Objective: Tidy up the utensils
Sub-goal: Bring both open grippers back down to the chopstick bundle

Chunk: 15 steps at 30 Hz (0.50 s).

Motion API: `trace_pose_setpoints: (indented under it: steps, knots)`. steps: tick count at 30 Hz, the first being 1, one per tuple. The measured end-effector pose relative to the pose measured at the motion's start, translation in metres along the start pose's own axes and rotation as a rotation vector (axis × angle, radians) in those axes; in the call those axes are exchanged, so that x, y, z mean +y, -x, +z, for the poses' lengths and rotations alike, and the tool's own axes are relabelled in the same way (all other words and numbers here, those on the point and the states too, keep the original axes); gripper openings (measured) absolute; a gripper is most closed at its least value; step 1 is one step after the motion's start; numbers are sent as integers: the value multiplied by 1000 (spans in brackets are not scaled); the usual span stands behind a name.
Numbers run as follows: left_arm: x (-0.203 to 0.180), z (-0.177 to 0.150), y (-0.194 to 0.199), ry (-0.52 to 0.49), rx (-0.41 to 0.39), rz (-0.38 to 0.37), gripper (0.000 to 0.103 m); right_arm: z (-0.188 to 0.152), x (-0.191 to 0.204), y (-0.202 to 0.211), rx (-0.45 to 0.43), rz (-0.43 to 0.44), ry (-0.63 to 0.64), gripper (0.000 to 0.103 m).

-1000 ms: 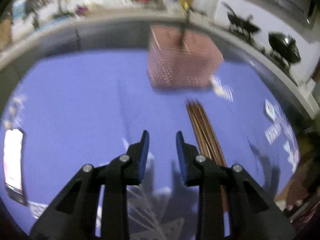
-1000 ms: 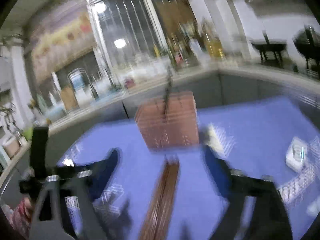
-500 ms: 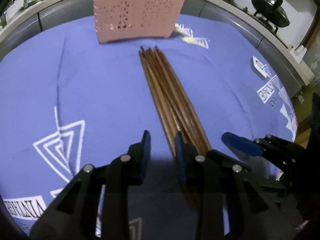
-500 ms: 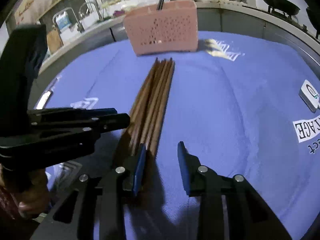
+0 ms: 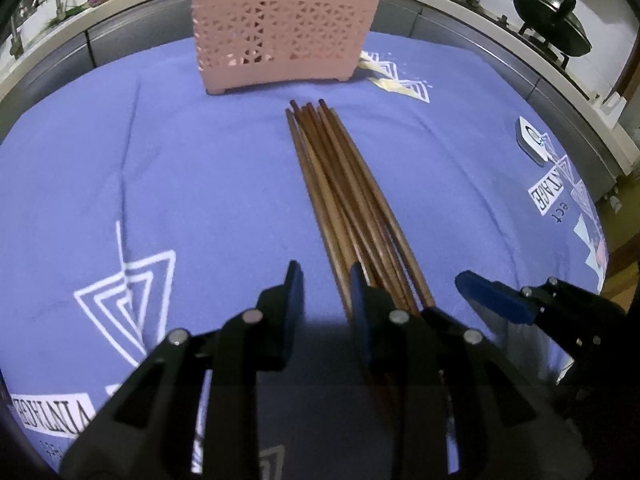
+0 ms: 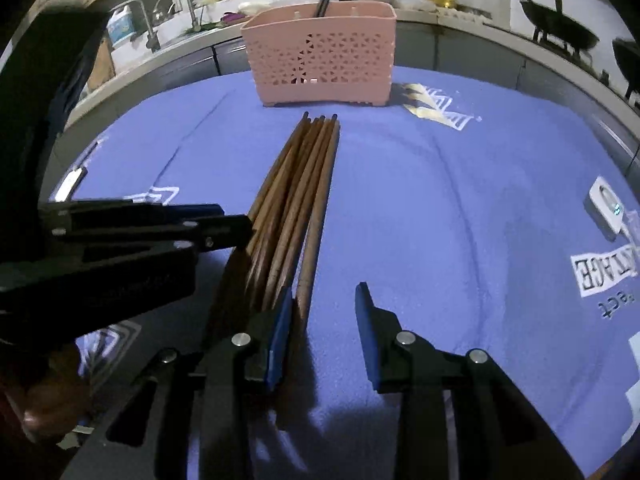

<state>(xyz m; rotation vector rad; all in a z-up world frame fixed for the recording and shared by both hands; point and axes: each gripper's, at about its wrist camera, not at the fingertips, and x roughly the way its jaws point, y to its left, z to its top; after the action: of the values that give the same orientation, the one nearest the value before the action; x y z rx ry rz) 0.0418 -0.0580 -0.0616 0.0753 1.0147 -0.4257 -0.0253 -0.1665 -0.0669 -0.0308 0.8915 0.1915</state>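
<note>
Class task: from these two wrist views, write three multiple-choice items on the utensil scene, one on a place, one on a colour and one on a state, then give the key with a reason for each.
1. Where do the chopsticks lie?
A. on the cloth, in front of the basket
B. inside the basket
C. on the stove

2. What colour is the basket?
A. green
B. pink
C. white

3. How is the right gripper?
A. shut on a chopstick
B. out of view
C. open, holding nothing

Key: 1 A, the bundle lies flat on the blue cloth, tips toward the basket. 2 B, its perforated walls are pink. 3 C, its fingers stand apart with only cloth between them.
</note>
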Motion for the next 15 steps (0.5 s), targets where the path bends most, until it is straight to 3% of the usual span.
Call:
trace_pose_setpoints:
  steps: [6, 9, 15]
  knots:
    - [1, 2, 0, 1, -10, 28, 24, -2, -5, 2, -15, -44, -6, 33]
    - [9, 3, -1, 35, 1, -2, 24, -2, -6, 2, -16, -44, -6, 33]
    - [0, 4, -3, -9, -6, 38, 24, -3, 5, 1, -30, -50, 40, 33]
